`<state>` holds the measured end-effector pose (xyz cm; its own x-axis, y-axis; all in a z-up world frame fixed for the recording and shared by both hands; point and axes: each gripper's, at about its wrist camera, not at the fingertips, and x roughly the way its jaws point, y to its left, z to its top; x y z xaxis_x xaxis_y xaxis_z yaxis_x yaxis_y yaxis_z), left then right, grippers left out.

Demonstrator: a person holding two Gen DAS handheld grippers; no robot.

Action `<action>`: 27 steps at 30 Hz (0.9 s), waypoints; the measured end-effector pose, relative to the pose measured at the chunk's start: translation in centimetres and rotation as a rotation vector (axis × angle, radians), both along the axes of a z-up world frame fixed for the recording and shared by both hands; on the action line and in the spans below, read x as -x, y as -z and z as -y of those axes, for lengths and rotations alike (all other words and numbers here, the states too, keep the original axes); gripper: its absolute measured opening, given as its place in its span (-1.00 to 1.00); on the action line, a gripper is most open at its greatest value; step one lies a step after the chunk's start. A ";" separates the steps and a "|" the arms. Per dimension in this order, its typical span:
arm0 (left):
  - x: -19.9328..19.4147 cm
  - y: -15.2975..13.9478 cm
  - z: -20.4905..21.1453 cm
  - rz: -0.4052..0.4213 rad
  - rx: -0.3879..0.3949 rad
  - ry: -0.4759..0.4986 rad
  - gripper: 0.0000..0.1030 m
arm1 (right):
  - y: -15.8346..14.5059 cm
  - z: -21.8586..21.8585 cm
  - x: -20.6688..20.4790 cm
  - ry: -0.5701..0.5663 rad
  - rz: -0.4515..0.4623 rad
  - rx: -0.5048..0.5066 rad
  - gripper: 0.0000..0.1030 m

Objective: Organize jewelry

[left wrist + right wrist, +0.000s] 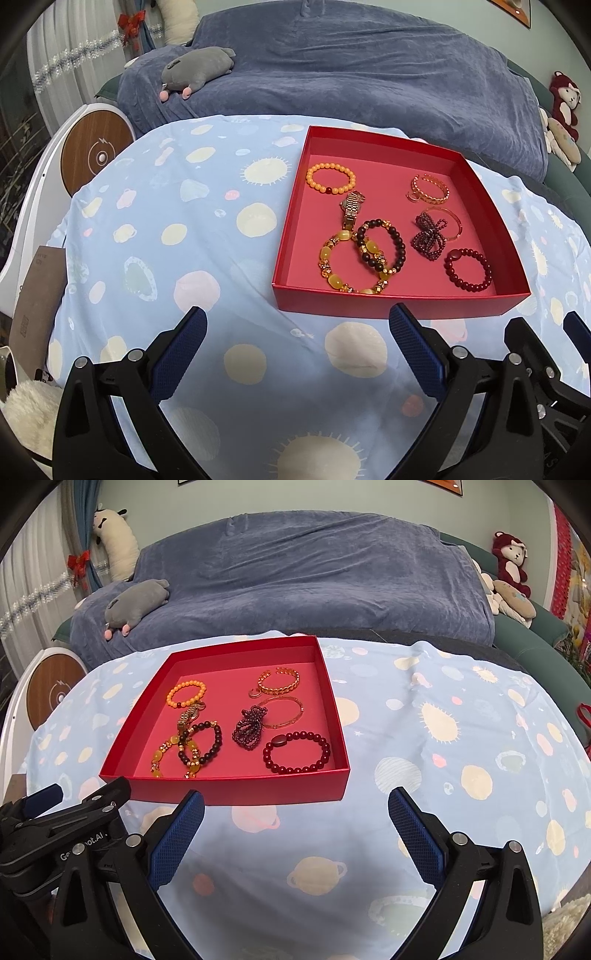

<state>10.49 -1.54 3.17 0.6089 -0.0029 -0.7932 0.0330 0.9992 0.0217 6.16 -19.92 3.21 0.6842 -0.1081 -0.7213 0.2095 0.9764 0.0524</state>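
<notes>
Both tongs, left [297, 325] and right [295, 805], gape above planet-print cloth [443, 738] before a blue-draped sofa [314, 572].

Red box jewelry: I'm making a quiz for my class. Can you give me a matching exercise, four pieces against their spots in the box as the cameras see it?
Pieces:
1. orange bracelet
2. gold chain bangle
3. dark red bracelet
4. yellow bracelet

Spots in the red box:
A. near right corner
B. far left
C. near left, overlapping a dark bracelet
D. far right

Pairs: 1-B, 2-D, 3-A, 4-C
</notes>
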 end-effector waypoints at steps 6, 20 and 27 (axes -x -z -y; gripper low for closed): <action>0.0 0.0 0.1 0.001 -0.003 0.001 0.83 | 0.0 0.0 0.0 0.000 0.000 0.000 0.87; 0.0 0.0 0.1 -0.001 -0.005 0.003 0.83 | 0.0 0.0 0.0 0.000 0.000 0.001 0.87; 0.0 0.0 0.2 -0.001 -0.006 0.002 0.82 | 0.0 0.0 0.0 0.001 0.000 0.000 0.87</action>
